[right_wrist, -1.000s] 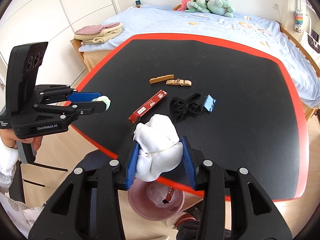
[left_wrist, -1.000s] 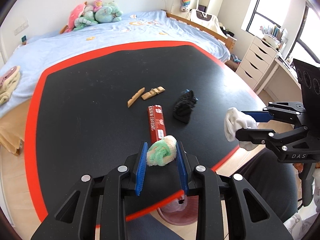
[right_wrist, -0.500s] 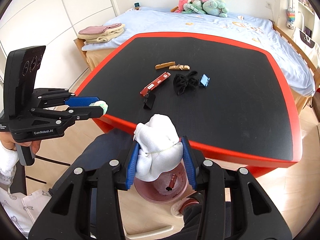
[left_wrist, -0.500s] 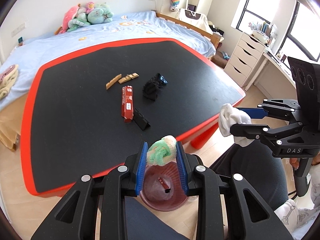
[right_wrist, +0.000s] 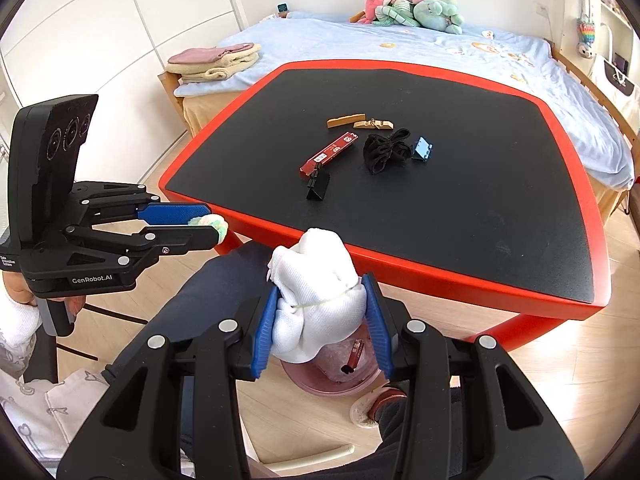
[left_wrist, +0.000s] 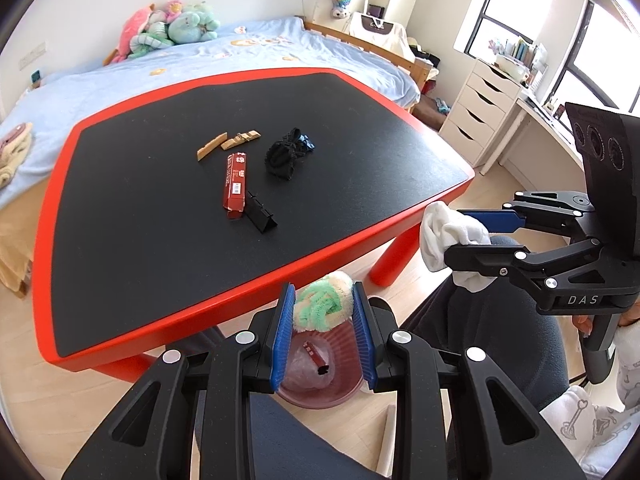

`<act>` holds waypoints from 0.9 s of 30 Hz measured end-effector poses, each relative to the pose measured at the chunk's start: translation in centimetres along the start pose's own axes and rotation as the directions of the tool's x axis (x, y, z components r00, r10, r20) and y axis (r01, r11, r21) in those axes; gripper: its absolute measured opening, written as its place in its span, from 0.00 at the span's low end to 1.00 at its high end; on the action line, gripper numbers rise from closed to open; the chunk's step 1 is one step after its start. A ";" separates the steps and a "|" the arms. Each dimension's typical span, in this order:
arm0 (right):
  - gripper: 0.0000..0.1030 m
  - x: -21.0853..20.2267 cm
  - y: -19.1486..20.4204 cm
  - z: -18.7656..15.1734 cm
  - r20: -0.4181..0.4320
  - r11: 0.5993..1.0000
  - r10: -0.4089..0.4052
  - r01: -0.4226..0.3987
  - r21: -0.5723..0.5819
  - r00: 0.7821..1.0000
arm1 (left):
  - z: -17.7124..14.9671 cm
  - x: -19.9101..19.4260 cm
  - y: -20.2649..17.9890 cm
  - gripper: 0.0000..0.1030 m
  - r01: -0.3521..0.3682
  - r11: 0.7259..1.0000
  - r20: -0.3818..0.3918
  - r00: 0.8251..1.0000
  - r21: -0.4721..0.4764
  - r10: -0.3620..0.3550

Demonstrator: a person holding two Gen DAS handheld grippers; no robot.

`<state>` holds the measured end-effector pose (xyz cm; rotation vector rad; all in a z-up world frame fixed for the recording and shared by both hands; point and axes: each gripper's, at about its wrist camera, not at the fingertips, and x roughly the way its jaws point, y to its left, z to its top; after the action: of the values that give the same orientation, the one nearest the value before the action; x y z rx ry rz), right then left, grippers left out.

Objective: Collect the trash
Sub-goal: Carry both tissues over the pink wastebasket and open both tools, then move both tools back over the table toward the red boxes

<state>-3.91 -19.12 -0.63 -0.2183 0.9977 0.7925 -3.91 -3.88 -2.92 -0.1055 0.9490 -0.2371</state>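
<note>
A: Largest first. Black table (left_wrist: pixel 168 208) with a red rim; the bed (right_wrist: pixel 440 52) lies behind it. Both tools are held off its near edge, above the floor.

B: Noted. Below the tools?

A: A pinkish translucent bin (left_wrist: pixel 320 376) stands on the floor beside the near table edge. A small red item lies inside it.

B: Left gripper (left_wrist: pixel 323 316)?

A: Blue pads pressed onto a green-and-cream fluffy wad (left_wrist: pixel 322 306), pinched between them. The wad hangs directly above the bin in the left wrist view. The right wrist view shows the same gripper (right_wrist: pixel 208 224) from the side, the wad (right_wrist: pixel 212 222) poking out at the tips.

B: Right gripper (right_wrist: pixel 322 316)?

A: Clamped on a white cloth bundle (right_wrist: pixel 316 300), which bulges up past the pads; the bin (right_wrist: pixel 340 380) shows beneath it. From the left wrist view, that gripper (left_wrist: pixel 476 236) sits to the right of the table corner, the bundle (left_wrist: pixel 444 240) sticking out at its tips.

B: Remaining on the table?

A: Near the middle, close together: a red box (left_wrist: pixel 236 184), a black crumpled clump (right_wrist: pixel 384 152), a black binder clip (right_wrist: pixel 318 184) touching the box's near end, two wooden clothespin pieces (right_wrist: pixel 360 122), and a small blue clip (right_wrist: pixel 422 149) just beside the clump.
</note>
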 end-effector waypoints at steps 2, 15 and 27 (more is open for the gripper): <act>0.40 0.0 0.0 0.0 -0.001 1.000 0.001 -0.001 0.002 1.000 | 0.0 0.1 0.0 0.28 0.000 1.000 -0.002 1.000 0.000 0.000; 0.56 0.4 -0.1 -0.2 -0.016 1.000 0.025 -0.025 0.003 1.000 | -0.3 0.3 -0.4 0.53 0.023 1.000 -0.013 1.000 -0.005 -0.023; 0.95 0.7 -1.6 -0.3 -0.018 0.997 -0.034 0.035 0.063 0.999 | -0.1 0.1 1.0 0.92 -0.035 0.997 0.015 0.999 -0.068 0.036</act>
<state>-2.81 -20.03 -1.64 -0.1876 1.0309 0.7279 -3.78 -2.91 -3.22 -0.1522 0.9417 -0.1709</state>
